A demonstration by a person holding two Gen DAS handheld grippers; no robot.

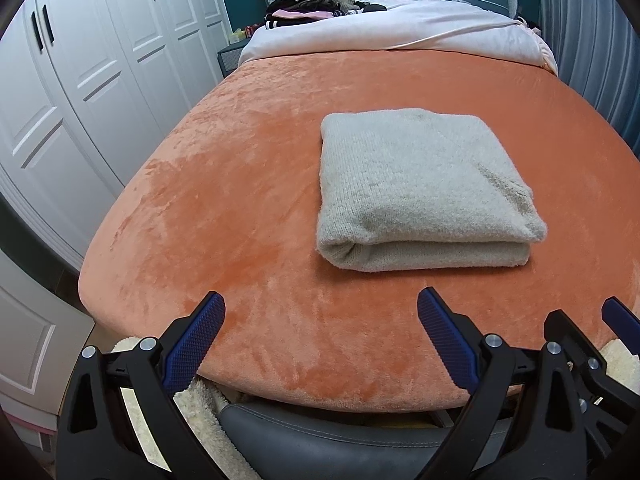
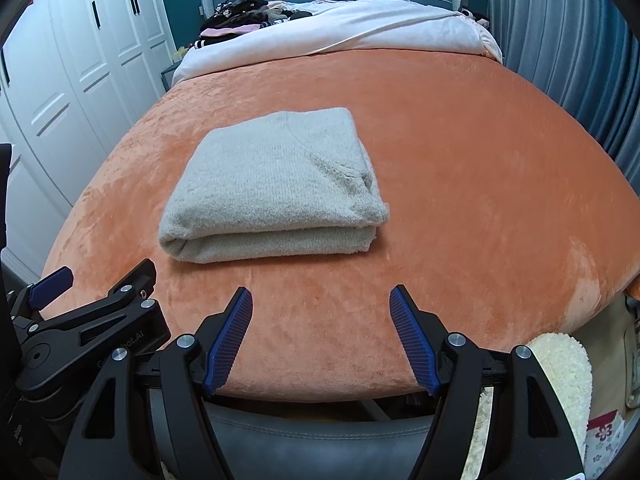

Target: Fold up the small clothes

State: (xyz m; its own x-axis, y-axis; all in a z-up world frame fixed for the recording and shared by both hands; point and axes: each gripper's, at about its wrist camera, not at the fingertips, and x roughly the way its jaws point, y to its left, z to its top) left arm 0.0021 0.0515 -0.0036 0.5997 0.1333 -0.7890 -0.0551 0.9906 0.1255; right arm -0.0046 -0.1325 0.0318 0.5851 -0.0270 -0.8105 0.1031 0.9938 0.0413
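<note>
A light grey knitted garment (image 1: 420,192) lies folded into a thick rectangle on the orange blanket (image 1: 240,200), its folded edge toward me. In the right wrist view the same garment (image 2: 276,188) sits left of centre on the blanket (image 2: 460,180). My left gripper (image 1: 320,312) hangs open over the blanket's near edge, short of the garment and to its left, with nothing between its blue pads. My right gripper (image 2: 320,304) is open too, just short of the garment's near edge and empty. Its fingertip (image 1: 620,316) shows at the left wrist view's right edge.
A pile of dark and pink clothes (image 1: 308,4) lies at the bed's head beside a white duvet (image 1: 400,28). White wardrobe doors (image 1: 80,80) line the left, a grey curtain (image 2: 560,40) the right. A dark padded seat (image 2: 320,436) and cream fleece (image 2: 560,372) sit below the grippers.
</note>
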